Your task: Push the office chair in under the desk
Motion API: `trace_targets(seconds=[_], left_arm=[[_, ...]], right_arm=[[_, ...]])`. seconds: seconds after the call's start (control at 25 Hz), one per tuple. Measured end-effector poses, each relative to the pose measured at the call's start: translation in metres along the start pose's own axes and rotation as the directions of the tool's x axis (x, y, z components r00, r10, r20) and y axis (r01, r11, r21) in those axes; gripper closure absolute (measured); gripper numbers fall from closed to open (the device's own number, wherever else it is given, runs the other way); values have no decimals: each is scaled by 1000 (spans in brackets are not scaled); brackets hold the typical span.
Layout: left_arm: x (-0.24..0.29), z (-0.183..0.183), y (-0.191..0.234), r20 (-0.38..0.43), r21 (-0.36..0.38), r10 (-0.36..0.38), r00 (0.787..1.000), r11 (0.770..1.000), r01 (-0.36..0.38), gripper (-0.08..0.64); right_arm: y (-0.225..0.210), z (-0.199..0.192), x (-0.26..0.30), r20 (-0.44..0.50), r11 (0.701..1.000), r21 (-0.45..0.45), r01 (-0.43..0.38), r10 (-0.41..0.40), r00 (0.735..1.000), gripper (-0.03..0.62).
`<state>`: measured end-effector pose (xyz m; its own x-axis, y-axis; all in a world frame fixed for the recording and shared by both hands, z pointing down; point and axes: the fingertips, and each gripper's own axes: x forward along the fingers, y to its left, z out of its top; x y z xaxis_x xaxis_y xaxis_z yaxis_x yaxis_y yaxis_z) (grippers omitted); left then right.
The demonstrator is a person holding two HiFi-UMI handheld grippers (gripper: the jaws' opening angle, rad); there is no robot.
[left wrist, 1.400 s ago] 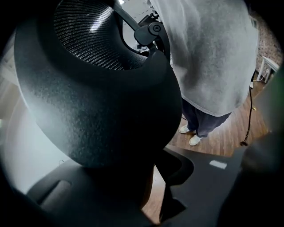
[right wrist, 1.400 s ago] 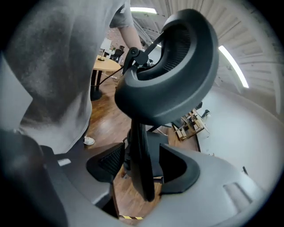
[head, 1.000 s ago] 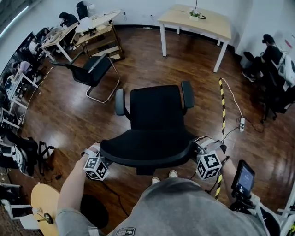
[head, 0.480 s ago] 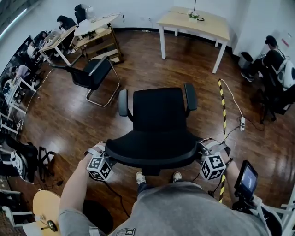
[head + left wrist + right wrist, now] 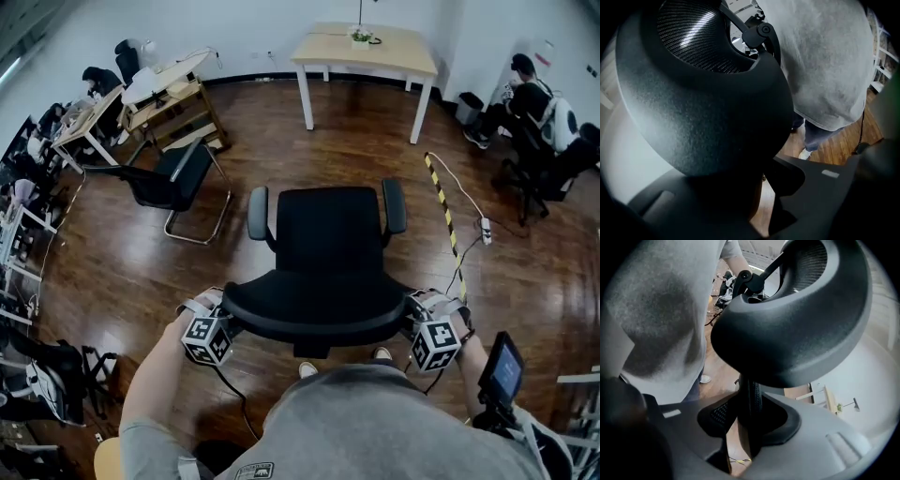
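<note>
**Camera placement: one overhead, two at close quarters**

Head view looks forward and steeply down from above the person's grey shirt. It is wide-angled, taking in the office chair below and the desk far across the floor. The left gripper view and the right gripper view sit hard against the chair's backrest from opposite sides, each facing inward toward the shirt. All three share backrest and shirt; head and right gripper views share the desk.

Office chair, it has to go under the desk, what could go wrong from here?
The office chair could snag the striped cable cover on the floor at its right. Its armrests might strike the desk if it veers. The left tool and right tool clamp only the backrest's edges, so the seat may swivel.
</note>
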<state>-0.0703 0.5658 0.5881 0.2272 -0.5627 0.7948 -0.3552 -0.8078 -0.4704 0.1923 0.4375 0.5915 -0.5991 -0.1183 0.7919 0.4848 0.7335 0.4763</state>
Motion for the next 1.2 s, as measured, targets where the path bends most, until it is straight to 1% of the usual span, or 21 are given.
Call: trace_targets(seconds=[0.2,0.36,0.8,1.04,1.2], left_arm=[[-10,-30,6,35,64,-37,999,997,35,431],[-14,-49,14,51,97,-55,997,994,50,430],[-11,-51,53,78,145,-94,993,986,82,425],[-11,-62,46,79,151,-118,990,983,105,425],[-6,-66,57,75,148,-115,991,984,103,422]], right_arm=[[8,32,12,-41,997,64,44,-41,998,454],[10,51,20,-65,993,98,66,-60,996,456],[-9,54,14,-97,983,167,81,-65,993,456],[-1,63,23,-92,980,188,71,-54,994,453],[-9,62,27,-94,979,193,68,-51,994,453]])
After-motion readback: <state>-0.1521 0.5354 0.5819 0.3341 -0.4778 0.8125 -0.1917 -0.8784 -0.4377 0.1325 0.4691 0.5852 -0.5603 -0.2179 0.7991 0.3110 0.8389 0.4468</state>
